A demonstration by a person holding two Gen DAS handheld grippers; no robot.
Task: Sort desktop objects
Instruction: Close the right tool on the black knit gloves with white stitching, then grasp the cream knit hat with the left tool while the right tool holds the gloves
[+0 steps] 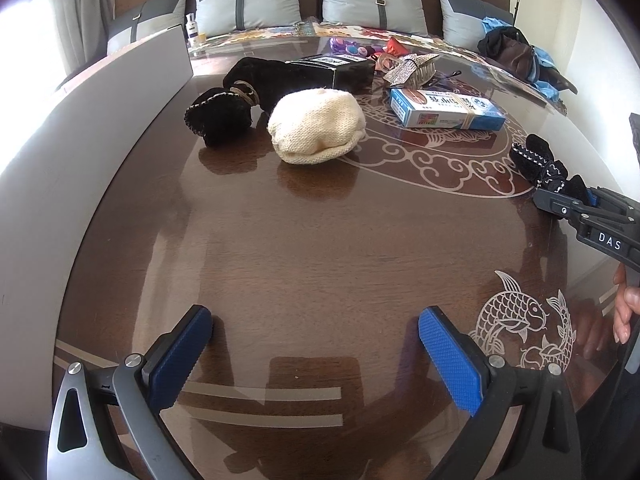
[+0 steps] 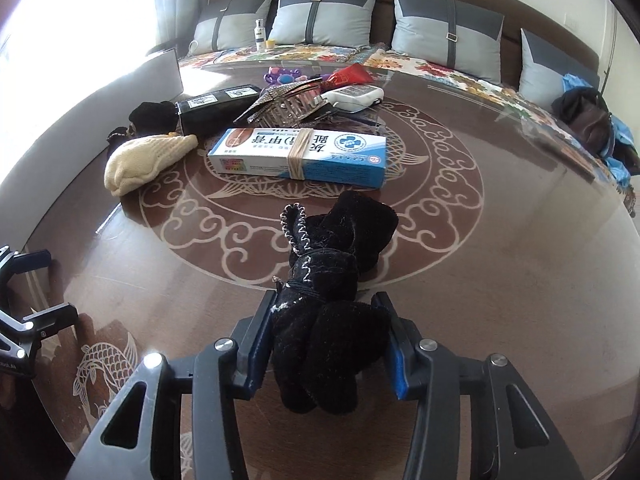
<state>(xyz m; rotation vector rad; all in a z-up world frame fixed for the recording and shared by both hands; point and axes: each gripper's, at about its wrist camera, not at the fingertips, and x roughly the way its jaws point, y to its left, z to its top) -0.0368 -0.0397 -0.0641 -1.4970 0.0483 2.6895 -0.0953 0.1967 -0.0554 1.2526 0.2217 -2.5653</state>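
Right tool [image 2: 324, 340] clamping on black glove [image 2: 332, 304] near surface [image 2: 480, 300] middle; keeping squeeze firm, lifting straight, avoiding blue box [image 2: 300, 154]; left tool [image 1: 316, 360] hanging apart, gripping nothing.

Left gripper [image 1: 314, 354]: dark grey metal arms with triangular cut-outs and silver round screws, lower frame; two blue pads [image 1: 180, 354] with diamond-knurled faces. Right gripper [image 2: 324, 344]: black arms with the same cut-outs and silver screws, blue pads [image 2: 396, 364] edged black; white lettering "DAS" on its body, right edge of the left view.
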